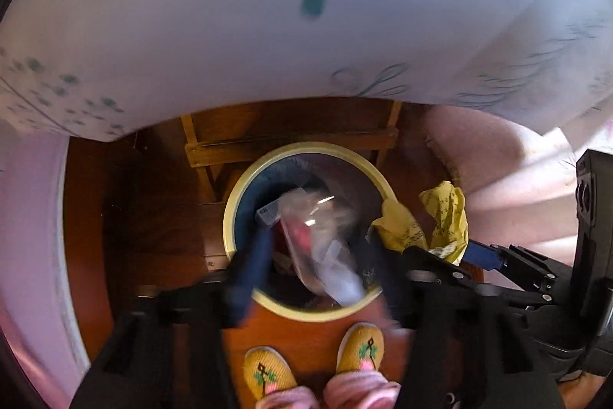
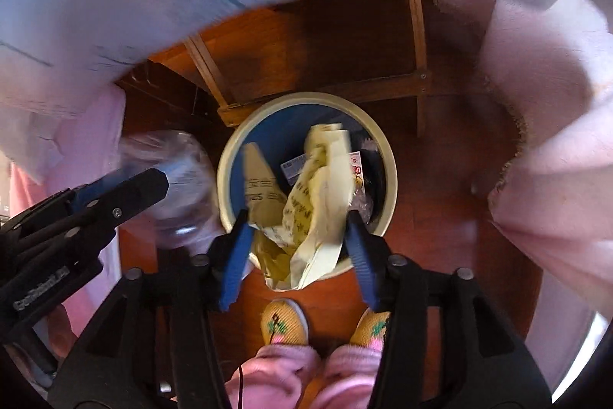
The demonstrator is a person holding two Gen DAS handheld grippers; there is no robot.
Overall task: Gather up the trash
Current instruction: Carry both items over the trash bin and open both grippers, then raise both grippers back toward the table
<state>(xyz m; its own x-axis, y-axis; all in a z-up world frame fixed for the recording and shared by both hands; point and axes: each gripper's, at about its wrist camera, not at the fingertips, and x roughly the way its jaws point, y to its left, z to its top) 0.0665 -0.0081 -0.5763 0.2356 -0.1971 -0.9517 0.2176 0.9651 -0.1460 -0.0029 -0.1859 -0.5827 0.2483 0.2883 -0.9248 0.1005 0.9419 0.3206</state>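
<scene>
Both claws hang over the bin mouth: the left gripper (image 1: 318,278) has its blue fingers (image 1: 251,275) spread wide, with a clear plastic bag (image 1: 325,244) blurred between them and not pinched; I cannot tell whether they touch it. At the lower centre of the right wrist view the right gripper (image 2: 295,248) is wide too, its pads (image 2: 237,263) flanking a crumpled yellow paper wrapper (image 2: 310,209) that sags across the bin's near rim; whether it is gripped I cannot tell. Filling the top of both views is a pale blue printed cloth (image 1: 230,25), with pink fabric (image 2: 551,156) at the right. Below lies the reddish wooden floor (image 2: 440,186). Centre frame sits the round trash bin (image 1: 346,156), cream-rimmed and blue inside, holding labelled scraps (image 2: 295,165). At the bottom edge are two yellow embroidered slippers (image 1: 360,347)
</scene>
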